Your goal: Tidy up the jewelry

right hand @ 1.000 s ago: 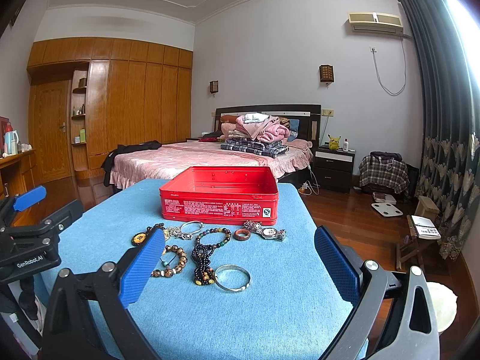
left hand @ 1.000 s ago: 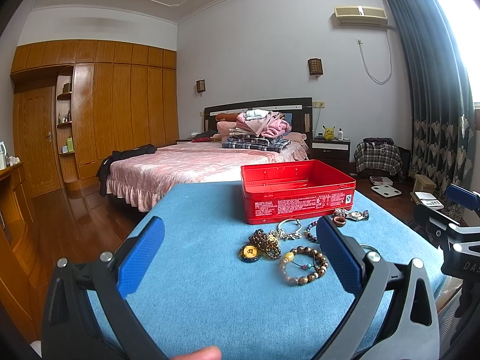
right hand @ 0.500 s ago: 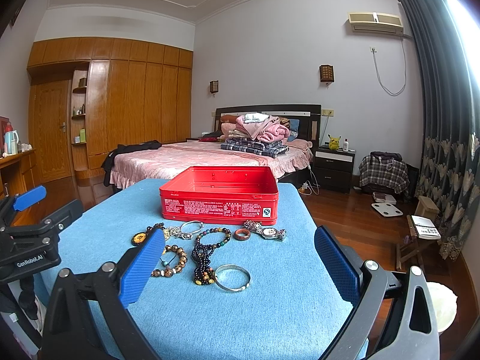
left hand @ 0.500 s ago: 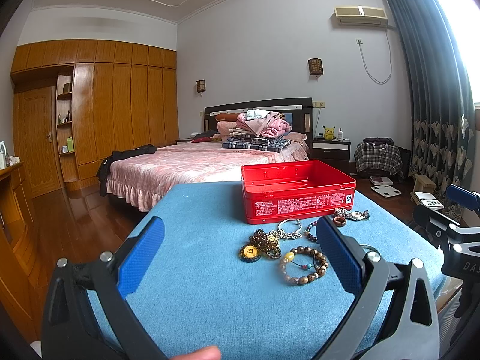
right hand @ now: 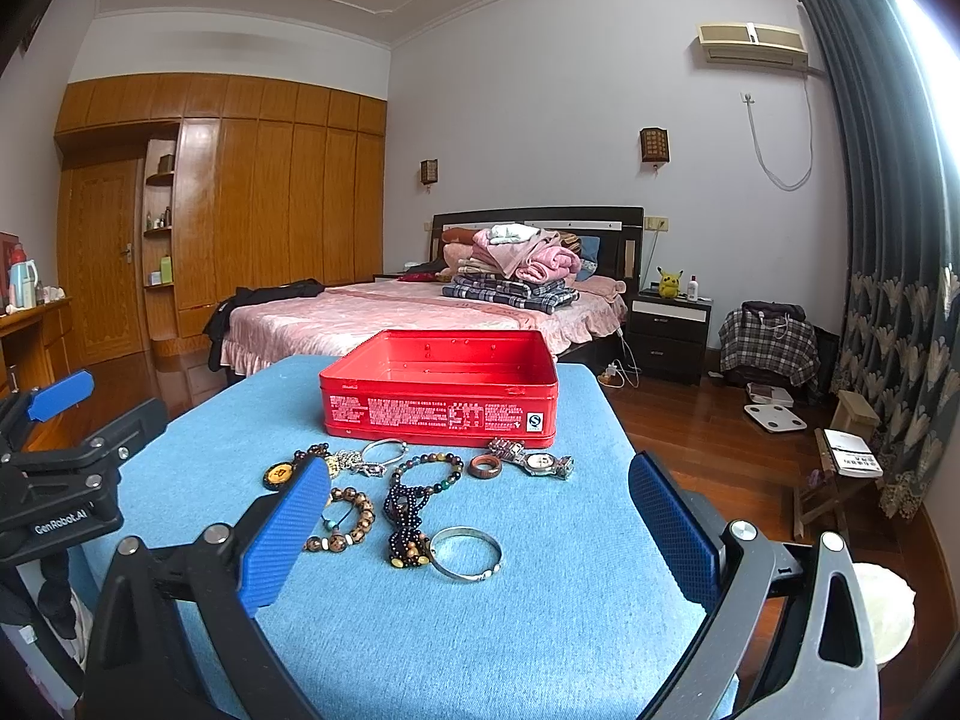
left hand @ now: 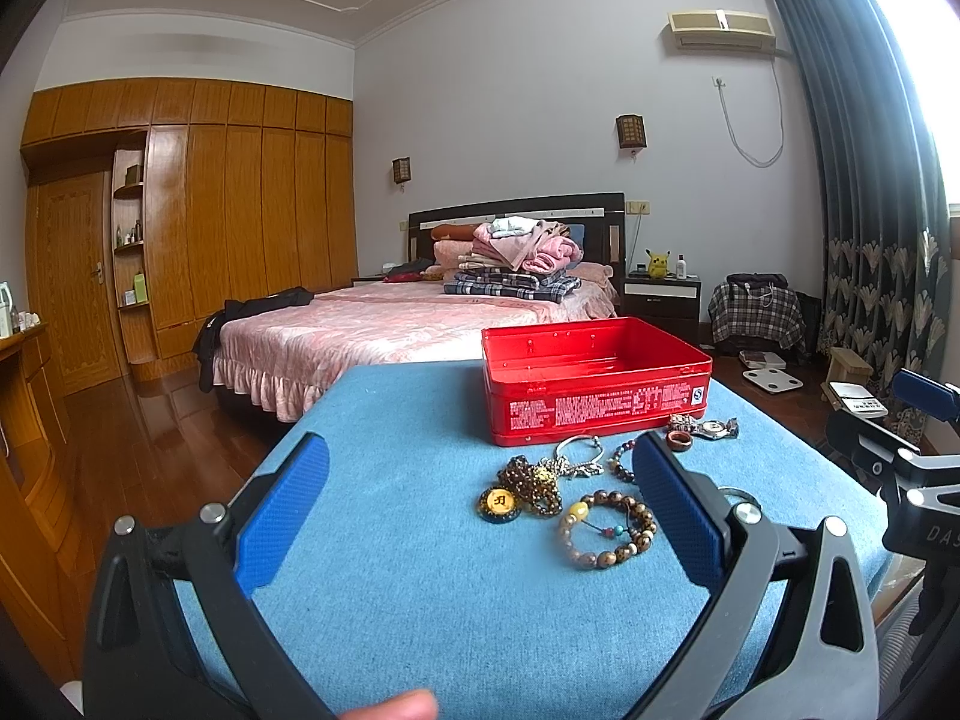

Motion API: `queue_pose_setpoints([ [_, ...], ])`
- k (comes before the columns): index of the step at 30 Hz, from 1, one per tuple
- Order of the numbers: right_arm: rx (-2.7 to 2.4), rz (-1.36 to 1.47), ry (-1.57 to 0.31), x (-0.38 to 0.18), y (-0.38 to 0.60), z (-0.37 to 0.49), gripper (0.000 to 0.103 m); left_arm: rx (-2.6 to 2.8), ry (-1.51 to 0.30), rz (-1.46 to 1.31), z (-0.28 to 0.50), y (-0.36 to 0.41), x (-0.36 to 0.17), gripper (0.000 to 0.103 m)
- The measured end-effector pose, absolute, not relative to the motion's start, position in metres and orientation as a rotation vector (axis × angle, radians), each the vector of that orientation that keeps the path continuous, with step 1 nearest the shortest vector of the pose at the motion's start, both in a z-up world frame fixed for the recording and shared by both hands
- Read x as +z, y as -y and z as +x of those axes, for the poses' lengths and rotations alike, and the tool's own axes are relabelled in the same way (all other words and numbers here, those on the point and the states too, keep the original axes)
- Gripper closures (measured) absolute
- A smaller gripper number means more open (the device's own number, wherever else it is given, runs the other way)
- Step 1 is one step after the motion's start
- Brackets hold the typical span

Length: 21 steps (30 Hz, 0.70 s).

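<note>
Left wrist view first: your left gripper (left hand: pixel 480 516) hangs over the near part of the blue table (left hand: pixel 390 570), fingers spread wide with nothing between them. Just ahead and to its right lies the jewelry: a brown bead bracelet (left hand: pixel 606 531) flat on the cloth, a round gold pendant (left hand: pixel 500 504) touching a tangle of dark beads, and beyond them a thin silver bangle (left hand: pixel 579 447) close to the red tin (left hand: pixel 594 381). That tin stands open at the far side of the table, and its inside looks bare from this angle. A wooden ring (left hand: pixel 681 440) and a wristwatch (left hand: pixel 711 427) sit by the tin's right front corner.

Over to the right wrist view: your right gripper (right hand: pixel 480 534) is wide open too, holding nothing. Between its blue pads you've got a wide silver bangle (right hand: pixel 465 553) lying flat, touching the lower end of a dark bead strand (right hand: pixel 414 510). The brown bracelet (right hand: pixel 345 519) is partly hidden behind your left-hand pad. The wooden ring (right hand: pixel 485 466) and wristwatch (right hand: pixel 537 462) lie side by side just in front of the tin (right hand: pixel 441 402). Your left gripper's body (right hand: pixel 60 480) shows at the left edge, beside the table. Every piece is on the cloth, outside the tin.
</note>
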State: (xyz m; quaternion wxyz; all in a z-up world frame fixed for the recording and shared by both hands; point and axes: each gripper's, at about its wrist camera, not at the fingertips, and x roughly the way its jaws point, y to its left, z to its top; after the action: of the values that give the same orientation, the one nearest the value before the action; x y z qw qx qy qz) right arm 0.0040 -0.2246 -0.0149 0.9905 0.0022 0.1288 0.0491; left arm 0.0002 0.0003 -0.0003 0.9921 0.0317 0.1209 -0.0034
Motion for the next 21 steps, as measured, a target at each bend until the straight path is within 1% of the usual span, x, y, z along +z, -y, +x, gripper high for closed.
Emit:
queue_pose_setpoints([
  [6, 0.111, 0.019, -0.293, -0.021, 0.227, 0.012, 0.006, -0.044, -0.315, 0.044, 0.015, -0.002, -0.019, 0.005],
  [16, 0.103, 0.072, -0.381, -0.053, 0.243, 0.042, 0.006, -0.068, -0.41, 0.049, 0.037, 0.009, -0.043, 0.005],
  [17, 0.101, 0.067, -0.391, -0.057, 0.243, 0.046, 0.007, -0.07, -0.419, 0.049, 0.041, 0.01, -0.046, 0.005],
  [19, 0.105, 0.068, -0.43, -0.065, 0.244, 0.055, 0.015, -0.076, -0.444, 0.045, 0.048, 0.013, -0.053, 0.005],
  [20, 0.113, 0.077, -0.451, -0.07, 0.245, 0.061, 0.017, -0.081, -0.458, 0.045, 0.053, 0.015, -0.057, 0.006],
  [21, 0.118, 0.083, -0.464, -0.074, 0.246, 0.064, 0.021, -0.082, -0.468, 0.046, 0.056, 0.016, -0.06, 0.007],
])
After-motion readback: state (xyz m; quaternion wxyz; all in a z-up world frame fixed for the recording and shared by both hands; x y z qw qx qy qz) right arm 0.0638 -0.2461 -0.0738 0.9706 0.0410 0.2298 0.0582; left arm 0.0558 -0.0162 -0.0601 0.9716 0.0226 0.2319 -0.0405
